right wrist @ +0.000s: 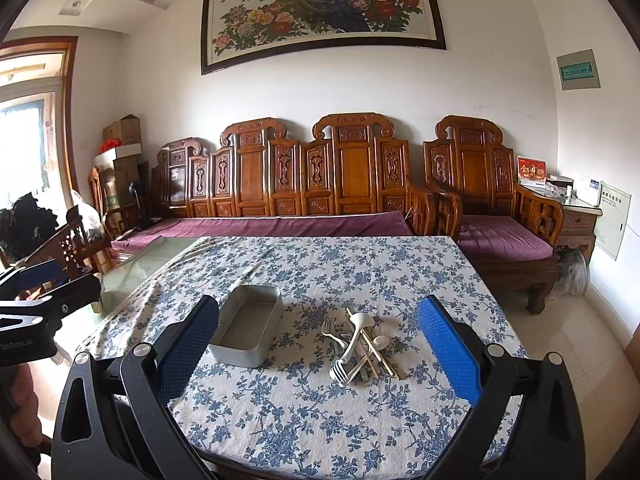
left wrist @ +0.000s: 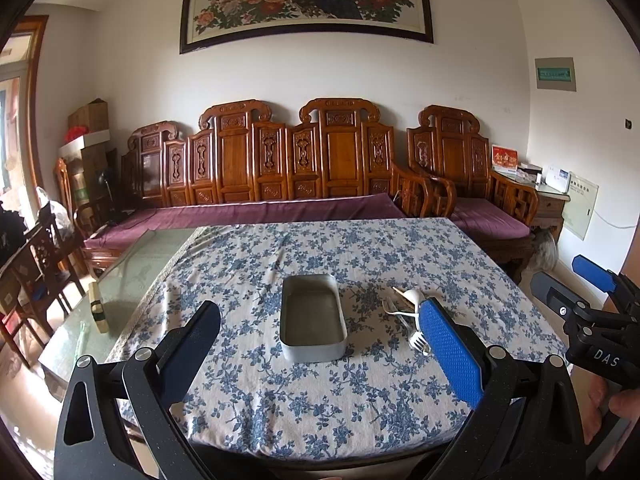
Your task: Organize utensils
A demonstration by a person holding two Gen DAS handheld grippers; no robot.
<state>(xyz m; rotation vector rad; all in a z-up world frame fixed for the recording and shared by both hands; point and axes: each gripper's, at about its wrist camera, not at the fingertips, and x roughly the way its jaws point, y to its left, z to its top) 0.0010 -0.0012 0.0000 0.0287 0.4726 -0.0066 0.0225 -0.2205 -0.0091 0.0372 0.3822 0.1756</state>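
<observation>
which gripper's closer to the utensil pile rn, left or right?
Right, probably. The utensil pile lies centred between the right gripper's open fingers, just ahead. The left gripper frames the metal tin instead; the pile sits off by its right finger.

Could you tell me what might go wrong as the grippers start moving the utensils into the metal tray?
1. The utensil pile is tangled: forks, spoons and chopsticks cross, so lifting one may drag or flick others.
2. The tablecloth is loose fabric; a low right gripper could snag and bunch it, shifting the metal tray.
3. The tray looks light and empty; a bump from the left gripper may slide it.
</observation>
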